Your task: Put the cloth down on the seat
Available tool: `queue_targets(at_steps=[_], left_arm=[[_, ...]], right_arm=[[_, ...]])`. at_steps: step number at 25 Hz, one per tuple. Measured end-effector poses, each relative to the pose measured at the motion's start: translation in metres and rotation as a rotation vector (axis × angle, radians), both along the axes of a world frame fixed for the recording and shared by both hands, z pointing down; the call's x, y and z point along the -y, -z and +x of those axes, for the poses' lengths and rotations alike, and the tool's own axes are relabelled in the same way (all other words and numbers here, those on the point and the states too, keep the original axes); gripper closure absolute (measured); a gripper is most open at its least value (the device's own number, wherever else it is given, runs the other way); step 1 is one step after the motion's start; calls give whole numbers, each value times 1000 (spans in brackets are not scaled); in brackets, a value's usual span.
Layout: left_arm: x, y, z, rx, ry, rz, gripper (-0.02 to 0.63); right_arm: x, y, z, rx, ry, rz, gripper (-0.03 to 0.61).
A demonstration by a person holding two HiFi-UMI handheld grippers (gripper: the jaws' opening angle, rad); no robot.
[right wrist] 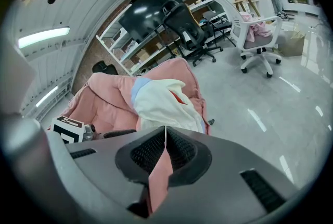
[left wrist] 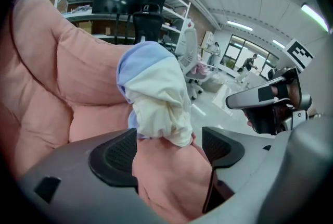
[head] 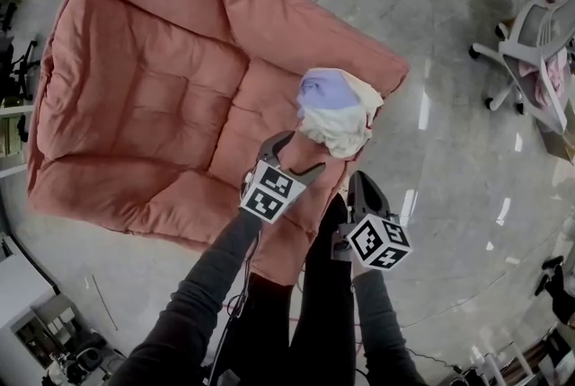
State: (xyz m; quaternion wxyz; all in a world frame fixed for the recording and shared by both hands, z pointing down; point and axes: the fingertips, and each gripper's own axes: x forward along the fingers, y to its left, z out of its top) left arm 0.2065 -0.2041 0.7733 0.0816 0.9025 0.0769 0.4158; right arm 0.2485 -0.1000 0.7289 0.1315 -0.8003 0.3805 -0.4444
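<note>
cloth (head: 337, 110): bunched white-and-lilac bundle, right of centre in the head view, lying on the padded right edge of the pink seat (head: 153, 79) | left gripper (head: 295, 153): jaws spread wide just below the cloth, gripping nothing | right gripper (head: 364, 189): jaws pressed together, empty | handling: likely light, limp, not fragile; pinch a raised top fold

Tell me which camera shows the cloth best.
The left gripper view: the cloth fills its middle, close, cream and lavender folds clear. The head view shows it smaller from above on the pink seat; the right gripper view shows it farther off.
</note>
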Motion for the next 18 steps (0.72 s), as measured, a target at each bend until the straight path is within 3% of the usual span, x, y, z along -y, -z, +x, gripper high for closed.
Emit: queue_targets(at_steps=[9,13,18], left_arm=[[-18,56,-24,-67,1,-15,230],[-27,84,-34,-99,1,-25,308],[-34,122,-45,-141,5,-46,339]], right_arm=[[-8,30,-35,33,-34,8,566],[-11,48,-35,32,-64,11,566],[-5,81,-34,25,-55,59,566]])
